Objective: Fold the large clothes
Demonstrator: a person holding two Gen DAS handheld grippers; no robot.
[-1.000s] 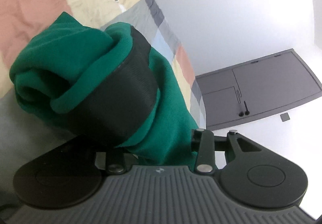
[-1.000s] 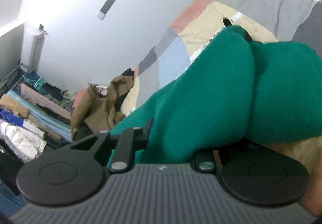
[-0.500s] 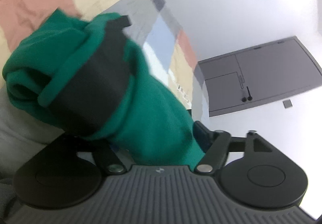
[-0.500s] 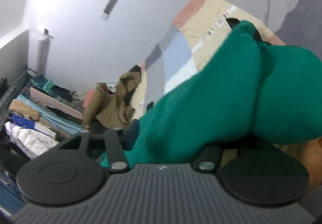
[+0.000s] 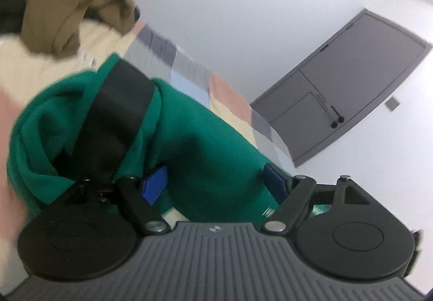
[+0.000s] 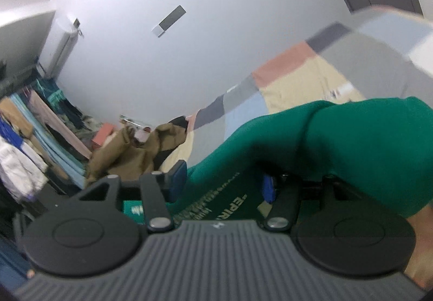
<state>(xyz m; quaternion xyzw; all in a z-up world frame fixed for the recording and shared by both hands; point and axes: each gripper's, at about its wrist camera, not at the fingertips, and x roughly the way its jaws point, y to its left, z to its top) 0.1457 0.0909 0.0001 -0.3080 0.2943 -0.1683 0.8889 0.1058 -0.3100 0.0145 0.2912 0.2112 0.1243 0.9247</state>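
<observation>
Bed w/ patchwork quilt [image 6: 303,76], blocks of grey, pink, cream & pale blue, runs along the white wall. Crumpled tan jacket [image 6: 127,152] lies on the quilt's far end, by the clothes rack; green sweatshirt [image 6: 338,136] bunched up nearer the cameras, well apart from the jacket.

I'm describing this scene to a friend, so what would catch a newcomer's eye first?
The bright green fleece garment fills the space between both grippers' spread fingers, over a pastel patchwork bedspread. Next, a crumpled olive-brown jacket lies at the bed's far end, beside a rack of hanging clothes.
</observation>
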